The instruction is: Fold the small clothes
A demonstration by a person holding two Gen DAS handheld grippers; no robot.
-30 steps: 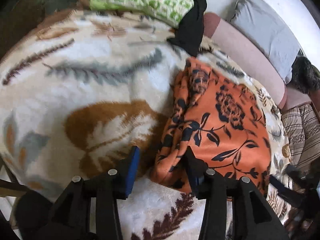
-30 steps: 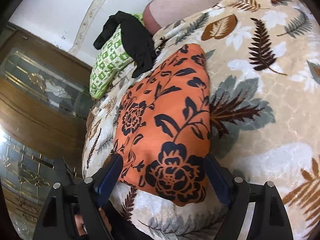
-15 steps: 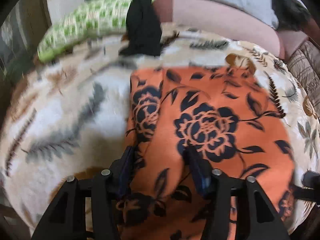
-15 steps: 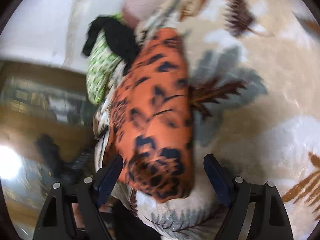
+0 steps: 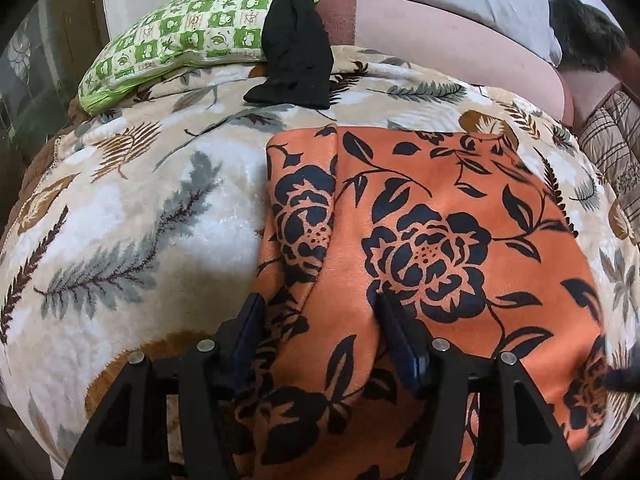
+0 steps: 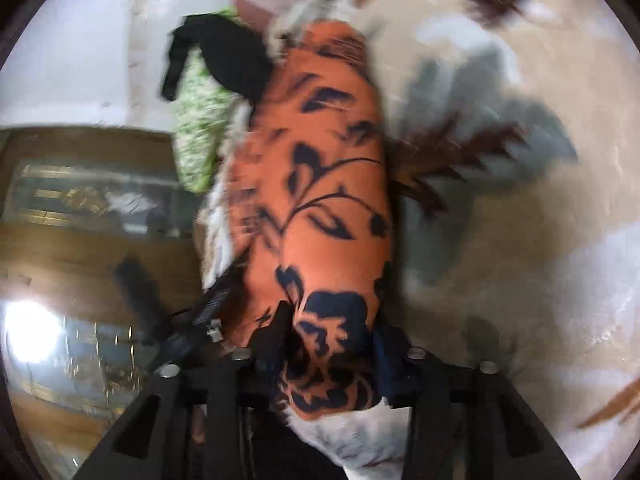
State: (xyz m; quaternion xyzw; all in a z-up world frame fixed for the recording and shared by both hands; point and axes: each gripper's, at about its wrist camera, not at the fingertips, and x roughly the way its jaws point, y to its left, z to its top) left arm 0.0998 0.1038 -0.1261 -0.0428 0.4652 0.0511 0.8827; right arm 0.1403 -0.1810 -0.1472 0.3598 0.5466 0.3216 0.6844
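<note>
The orange cloth with the black rose print [image 5: 432, 240] lies spread on the leaf-patterned fleece blanket [image 5: 132, 216] that covers the bed, and both grippers are at its near edge. The left gripper [image 5: 320, 340] sits low over the hem with its jaws spread, the blue-padded fingers [image 5: 250, 332] straddling a band of the fabric near the cloth's left side; I judge it is not pinching yet, since there is a clear gap either side of the cloth between the pads. From this gripper the cloth runs straight ahead and off to the right, away toward the pillows.

The right wrist view is blurred. There the right gripper [image 6: 332, 344] has its jaws drawn in against a bunched corner of the same cloth [image 6: 320, 184]; it looks pinched, though the blur makes that a judgement. From this side the cloth's long axis runs dead ahead along the fingers.

So the coming move turns on this: the fabric lies forward of both grippers, the near edge in reach, the far edge by the black garment [image 5: 296, 44] draped over the green-and-white checked pillow [image 5: 176, 32]. The left needs to nip its hem, then both can carry the near edge forward onto the far one. The fleece may drag at the cloth.
</note>
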